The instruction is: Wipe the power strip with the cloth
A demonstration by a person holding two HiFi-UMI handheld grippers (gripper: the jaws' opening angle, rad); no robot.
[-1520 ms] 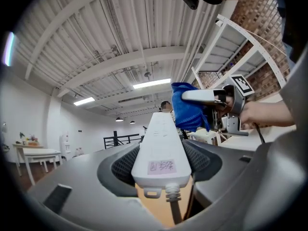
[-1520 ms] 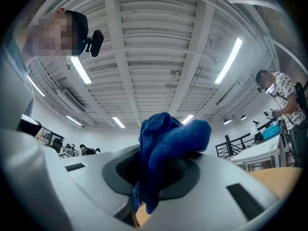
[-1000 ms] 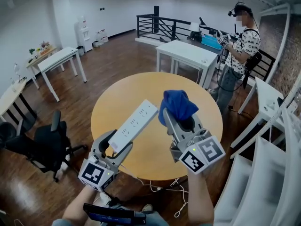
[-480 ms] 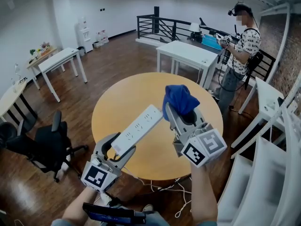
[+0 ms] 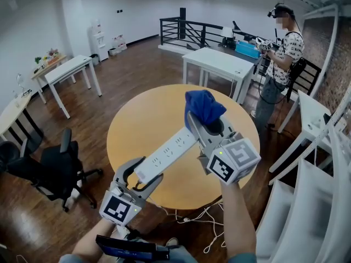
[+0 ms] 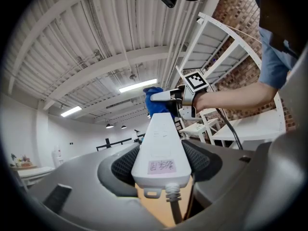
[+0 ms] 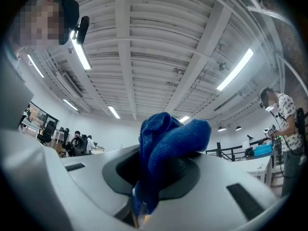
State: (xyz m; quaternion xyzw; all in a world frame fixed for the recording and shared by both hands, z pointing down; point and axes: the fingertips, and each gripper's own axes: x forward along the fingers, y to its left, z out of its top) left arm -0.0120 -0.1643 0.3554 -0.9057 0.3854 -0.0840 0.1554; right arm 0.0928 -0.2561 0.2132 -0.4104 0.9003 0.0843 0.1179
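A long white power strip (image 5: 167, 153) is held up above the round wooden table (image 5: 142, 114), its cord end clamped between the pads of my left gripper (image 5: 143, 174). In the left gripper view the strip (image 6: 161, 138) runs away from the jaws toward the blue cloth (image 6: 153, 102). My right gripper (image 5: 211, 129) is shut on the bunched blue cloth (image 5: 203, 107), which sits at the strip's far end. The right gripper view shows the cloth (image 7: 166, 148) bulging out from between the jaws.
A person (image 5: 279, 59) with grippers stands at the back right beside a white table (image 5: 219, 62). A black office chair (image 5: 52, 166) is at the left. White cables (image 5: 203, 221) lie on the floor below the table. White shelving (image 5: 315, 163) fills the right.
The strip's far end has swung right and now meets the cloth. My right gripper has moved left and slightly up toward it. The left gripper shifted a little right and down.
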